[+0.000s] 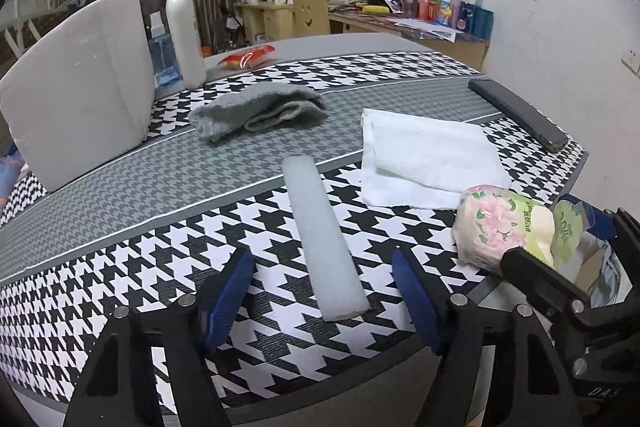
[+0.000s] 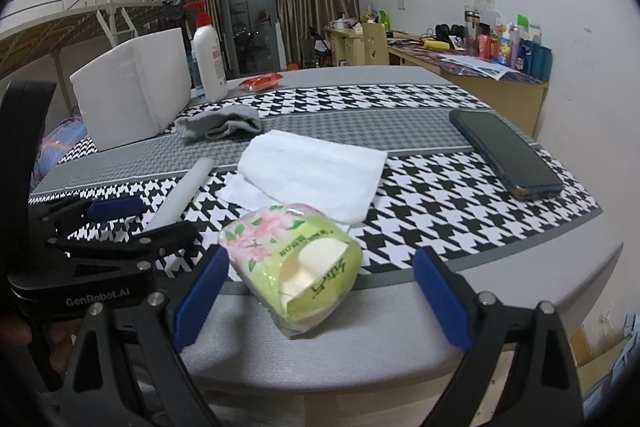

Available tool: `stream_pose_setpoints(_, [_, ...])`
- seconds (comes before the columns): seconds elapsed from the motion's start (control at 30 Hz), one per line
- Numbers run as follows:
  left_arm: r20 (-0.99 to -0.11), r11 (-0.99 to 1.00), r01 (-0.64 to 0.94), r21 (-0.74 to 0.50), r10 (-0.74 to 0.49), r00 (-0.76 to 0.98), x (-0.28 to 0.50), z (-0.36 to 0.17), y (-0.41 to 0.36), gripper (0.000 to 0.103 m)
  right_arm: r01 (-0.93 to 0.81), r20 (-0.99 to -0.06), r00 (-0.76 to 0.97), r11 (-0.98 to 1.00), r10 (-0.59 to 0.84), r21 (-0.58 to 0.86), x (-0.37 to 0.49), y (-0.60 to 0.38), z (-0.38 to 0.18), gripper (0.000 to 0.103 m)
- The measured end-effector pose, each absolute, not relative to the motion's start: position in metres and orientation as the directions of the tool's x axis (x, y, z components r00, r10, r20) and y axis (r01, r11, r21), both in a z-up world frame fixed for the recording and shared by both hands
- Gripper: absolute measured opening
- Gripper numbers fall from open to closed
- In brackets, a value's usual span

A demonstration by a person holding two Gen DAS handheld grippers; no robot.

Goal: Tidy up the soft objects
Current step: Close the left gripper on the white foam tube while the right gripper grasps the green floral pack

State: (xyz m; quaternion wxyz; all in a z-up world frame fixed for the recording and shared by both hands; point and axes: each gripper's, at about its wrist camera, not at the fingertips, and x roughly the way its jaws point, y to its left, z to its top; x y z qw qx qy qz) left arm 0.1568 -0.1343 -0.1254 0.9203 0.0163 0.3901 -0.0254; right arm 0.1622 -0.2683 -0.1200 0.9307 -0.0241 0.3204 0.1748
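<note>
The left claw (image 1: 322,291) stood wide open over the near edge of the table (image 1: 120,183), its blue pads on either side of the near end of a long white foam strip (image 1: 322,235) without touching it. The strip ran from the near edge toward the middle of the houndstooth table runner (image 1: 100,283). The right claw (image 2: 320,297) was also wide open, holding nothing, with a tissue pack (image 2: 296,259) in green floral wrapping lying between its pads on the bare grey near edge; whether the left pad touched the pack could not be told. Just beyond the pack lay a folded white towel (image 2: 316,169), and farther back, toward the far left, a crumpled grey cloth (image 1: 260,111). A large white foam block (image 1: 80,91) stood at the left edge, with a white pump bottle (image 1: 184,31) behind it. A dark phone (image 2: 506,155) lay by the right edge.
</note>
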Motion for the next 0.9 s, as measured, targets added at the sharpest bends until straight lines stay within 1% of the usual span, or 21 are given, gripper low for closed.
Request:
stream_pose_setpoints(0.13, [-0.717,0.998,0.055,0.005,-0.035,0.696,0.158,-0.125,-0.135,0.068,-0.357,-0.611,0.727,0.933,0.313,0.053,0.164,-0.266,-0.121,0.096])
stream_pose_setpoints(0.27, [-0.711,0.999,0.045,0.003,-0.03,0.702,0.159,-0.124,-0.135,0.051,-0.368,-0.61,0.728,0.929,0.313,0.039,0.167,-0.264,-0.121,0.096])
stream_pose_setpoints(0.3, [-0.71,0.999,0.039,0.003,-0.025,0.704,0.159,-0.124,-0.134,0.047,-0.369,-0.612,0.727,0.929,0.311,0.034,0.168,-0.263,-0.122,0.095])
stream_pose_setpoints(0.33, [-0.709,0.999,0.04,0.003,-0.026,0.704,0.159,-0.124,-0.134,0.044,-0.373,-0.616,0.724,0.928,0.311,0.03,0.168,-0.262,-0.122,0.091])
stream_pose_setpoints(0.37, [-0.708,0.999,0.042,0.003,-0.027,0.705,0.16,-0.124,-0.134,0.035,-0.378,-0.621,0.719,0.925,0.312,0.028,0.168,-0.261,-0.123,0.089])
stream_pose_setpoints(0.4, [-0.707,0.999,0.044,0.006,-0.027,0.706,0.16,-0.123,-0.134,0.028,-0.386,-0.625,0.714,0.922,0.316,0.026,0.168,-0.26,-0.124,0.086])
stream_pose_setpoints(0.43, [-0.707,0.999,0.052,0.009,-0.03,0.707,0.159,-0.123,-0.136,0.027,-0.393,-0.627,0.71,0.919,0.319,0.023,0.167,-0.259,-0.125,0.078])
stream_pose_setpoints(0.5, [-0.704,0.998,0.057,0.021,-0.026,0.709,0.159,-0.123,-0.137,0.025,-0.405,-0.64,0.698,0.914,0.321,0.016,0.167,-0.255,-0.128,0.071])
stream_pose_setpoints(0.57, [-0.705,0.998,0.058,0.02,-0.027,0.709,0.159,-0.123,-0.137,0.024,-0.403,-0.637,0.708,0.915,0.304,-0.011,0.165,-0.254,-0.129,0.068])
stream_pose_setpoints(0.63, [-0.706,0.998,0.058,0.012,-0.032,0.707,0.158,-0.124,-0.137,0.024,-0.414,-0.638,0.703,0.91,0.315,-0.006,0.163,-0.255,-0.129,0.062])
stream_pose_setpoints(0.73, [-0.707,0.998,0.057,0.003,-0.039,0.706,0.158,-0.123,-0.136,0.023,-0.415,-0.64,0.699,0.91,0.317,-0.002,0.162,-0.257,-0.128,0.056])
stream_pose_setpoints(0.9, [-0.706,0.998,0.064,-0.02,-0.059,0.706,0.156,-0.121,-0.132,0.023,-0.416,-0.638,0.7,0.91,0.32,0.001,0.16,-0.258,-0.127,0.053])
